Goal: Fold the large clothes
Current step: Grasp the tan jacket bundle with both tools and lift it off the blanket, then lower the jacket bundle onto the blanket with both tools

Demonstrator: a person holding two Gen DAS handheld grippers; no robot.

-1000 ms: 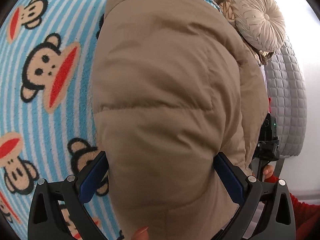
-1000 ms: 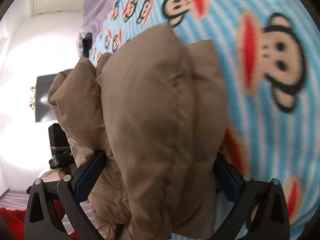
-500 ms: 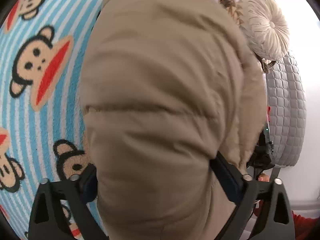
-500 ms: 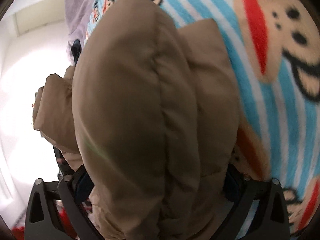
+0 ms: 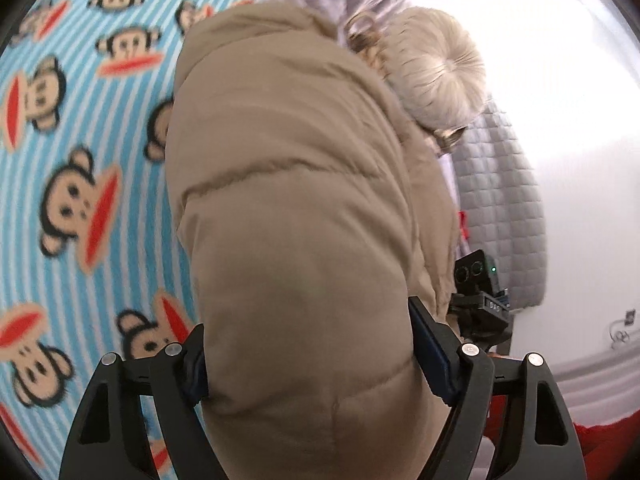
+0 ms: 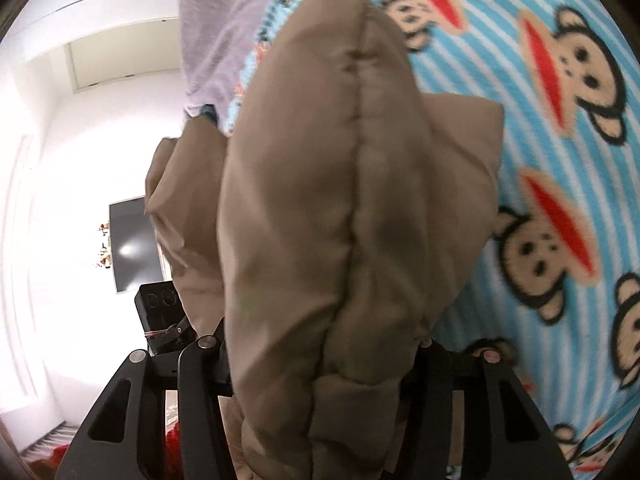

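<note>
Both grippers, left (image 5: 306, 364) and right (image 6: 322, 364), have just been closing, now clamped on puffy tan quilted jacket (image 5: 296, 208); only left view shows round cream tufted cushion (image 5: 440, 76), right view a dark wall screen (image 6: 134, 244).

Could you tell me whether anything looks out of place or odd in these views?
Nothing stands out. The tan puffer jacket is bunched between both grippers, left and right, whose jaws have just been closing on it, over the monkey-print blanket.

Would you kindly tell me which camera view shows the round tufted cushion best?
The left wrist view: the round cushion sits in plain sight beyond the tan puffer jacket. The right wrist view shows none of it, only the jacket and the monkey-print blanket.
</note>
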